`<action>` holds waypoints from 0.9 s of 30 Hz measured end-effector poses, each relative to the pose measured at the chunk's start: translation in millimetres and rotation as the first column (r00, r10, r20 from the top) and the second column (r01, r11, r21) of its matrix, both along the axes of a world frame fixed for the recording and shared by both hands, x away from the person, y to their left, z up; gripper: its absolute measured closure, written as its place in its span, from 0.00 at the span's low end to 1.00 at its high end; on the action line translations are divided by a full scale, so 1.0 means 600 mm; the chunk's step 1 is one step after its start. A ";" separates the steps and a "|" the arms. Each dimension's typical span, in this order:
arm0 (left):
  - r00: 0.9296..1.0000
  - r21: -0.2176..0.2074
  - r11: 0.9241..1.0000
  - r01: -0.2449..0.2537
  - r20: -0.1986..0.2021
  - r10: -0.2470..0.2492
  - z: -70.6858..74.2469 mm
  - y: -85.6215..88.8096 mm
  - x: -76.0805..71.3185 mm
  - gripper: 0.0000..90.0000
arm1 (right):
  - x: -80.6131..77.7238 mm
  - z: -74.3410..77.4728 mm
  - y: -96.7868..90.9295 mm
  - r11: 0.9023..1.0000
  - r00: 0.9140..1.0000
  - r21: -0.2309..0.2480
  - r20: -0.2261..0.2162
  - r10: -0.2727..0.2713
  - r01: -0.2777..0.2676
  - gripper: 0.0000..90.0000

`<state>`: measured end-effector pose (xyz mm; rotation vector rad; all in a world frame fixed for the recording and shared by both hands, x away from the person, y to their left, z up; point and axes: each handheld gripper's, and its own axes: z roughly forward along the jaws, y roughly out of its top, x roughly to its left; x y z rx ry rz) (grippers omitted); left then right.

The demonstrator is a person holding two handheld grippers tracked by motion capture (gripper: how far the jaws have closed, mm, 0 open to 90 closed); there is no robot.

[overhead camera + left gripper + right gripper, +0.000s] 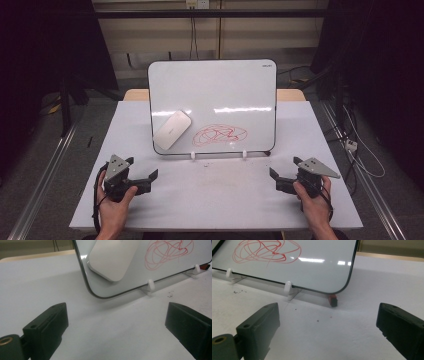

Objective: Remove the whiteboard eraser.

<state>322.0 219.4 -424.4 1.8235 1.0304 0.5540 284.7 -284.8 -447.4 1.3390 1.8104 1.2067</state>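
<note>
— White counter carries what?
— Whiteboard at twelve o'clock, red scribble unerased, eraser stuck on.
— Grippers?
— Left gripper, right gripper: fingers wide apart, empty. Nothing looks started.

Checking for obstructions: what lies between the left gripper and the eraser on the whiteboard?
Bare white table in the left gripper view, then the whiteboard's dark bottom edge. The left gripper stands open; the eraser sits on the board face.
</note>
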 end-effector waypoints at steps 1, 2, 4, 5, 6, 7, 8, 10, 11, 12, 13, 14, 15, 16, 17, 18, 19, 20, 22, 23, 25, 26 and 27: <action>1.000 -0.003 1.000 0.005 -0.005 -0.005 0.000 0.000 0.000 0.05 | 0.000 0.000 0.000 1.000 1.000 0.000 0.000 0.000 0.000 0.05; 1.000 0.000 1.000 0.008 -0.012 -0.008 0.000 -0.001 0.000 0.05 | 0.000 0.000 0.000 1.000 1.000 -0.001 -0.001 0.004 -0.004 0.05; 1.000 0.002 1.000 0.009 -0.012 -0.009 0.000 -0.002 0.001 0.05 | 0.001 -0.001 0.001 1.000 1.000 -0.008 0.002 0.013 -0.013 0.05; 1.000 -0.001 1.000 0.011 -0.016 -0.011 0.000 -0.002 0.001 0.05 | 0.002 -0.001 0.002 1.000 1.000 -0.007 0.001 0.015 -0.015 0.05; 1.000 -0.004 1.000 0.009 -0.015 -0.009 0.000 -0.002 0.002 0.05 | 0.002 -0.001 0.002 1.000 1.000 -0.009 -0.003 0.019 -0.019 0.05; 1.000 -0.002 1.000 0.007 -0.017 -0.007 -0.001 -0.004 0.003 0.05 | 0.002 -0.001 0.002 1.000 1.000 -0.009 -0.003 0.019 -0.019 0.05; 1.000 0.005 1.000 0.014 -0.021 -0.014 -0.001 -0.004 0.005 0.06 | 0.002 -0.001 0.001 1.000 1.000 -0.014 -0.004 0.019 -0.019 0.05; 0.999 0.005 1.000 0.029 -0.043 -0.028 -0.002 -0.007 0.010 0.06 | 0.002 -0.002 0.001 1.000 1.000 -0.013 -0.010 0.021 -0.021 0.05; 0.998 0.004 1.000 0.031 -0.062 -0.031 -0.001 -0.009 0.013 0.06 | 0.002 -0.002 0.001 1.000 1.000 -0.014 -0.010 0.019 -0.019 0.05; 0.998 0.012 0.999 0.030 -0.061 -0.029 -0.001 -0.011 0.014 0.07 | 0.003 -0.002 0.001 1.000 1.000 -0.019 -0.010 0.020 -0.020 0.05; 0.998 0.016 0.999 0.032 -0.061 -0.031 -0.001 -0.012 0.015 0.07 | 0.003 -0.002 0.001 1.000 1.000 -0.019 -0.010 0.020 -0.020 0.05; 0.998 0.016 0.999 0.041 -0.056 -0.040 0.000 -0.014 0.016 0.07 | 0.003 -0.002 0.002 1.000 1.000 -0.020 -0.010 0.021 -0.021 0.05; 0.997 0.013 0.999 0.052 -0.060 -0.051 0.002 -0.016 0.018 0.07 | 0.003 -0.002 0.002 0.999 1.000 -0.023 -0.009 0.025 -0.025 0.05; 0.996 0.009 0.998 0.058 -0.065 -0.058 0.003 -0.017 0.020 0.07 | 0.003 -0.002 0.002 0.999 1.000 -0.026 -0.011 0.027 -0.027 0.05; 0.996 0.011 0.998 0.063 -0.064 -0.062 0.005 -0.018 0.023 0.07 | 0.003 -0.002 0.002 0.999 1.000 -0.026 -0.013 0.023 -0.023 0.05; 0.996 0.020 0.998 0.062 -0.069 -0.060 0.007 -0.020 0.025 0.07 | 0.004 -0.002 0.002 0.999 1.000 -0.026 -0.015 0.020 -0.021 0.05; 0.995 0.018 0.997 0.070 -0.078 -0.068 0.011 -0.021 0.029 0.07 | 0.004 -0.002 0.002 0.999 1.000 -0.031 -0.016 0.020 -0.020 0.05; 0.992 0.019 0.996 0.092 -0.084 -0.090 0.014 -0.022 0.032 0.07 | 0.004 -0.003 0.002 0.999 1.000 -0.034 -0.020 0.020 -0.020 0.05; 0.993 0.040 0.995 0.092 -0.074 -0.089 0.019 -0.026 0.036 0.07 | 0.004 -0.003 0.001 0.999 1.000 -0.031 -0.021 0.021 -0.022 0.05; 0.993 0.054 0.994 0.095 -0.068 -0.091 0.022 -0.028 0.038 0.06 | 0.004 -0.004 0.001 0.999 1.000 -0.033 -0.021 0.022 -0.023 0.05; 0.993 0.081 0.991 0.104 -0.072 -0.098 0.026 -0.033 0.042 0.06 | 0.005 -0.004 0.000 0.999 1.000 -0.033 -0.020 0.022 -0.023 0.05; 0.993 0.086 0.991 0.107 -0.063 -0.102 0.027 -0.035 0.045 0.06 | 0.005 -0.004 0.000 0.999 1.000 -0.032 -0.021 0.022 -0.023 0.05; 0.993 0.084 0.991 0.105 -0.059 -0.100 0.029 -0.038 0.047 0.06 | 0.005 -0.004 0.000 0.999 1.000 -0.032 -0.021 0.022 -0.023 0.05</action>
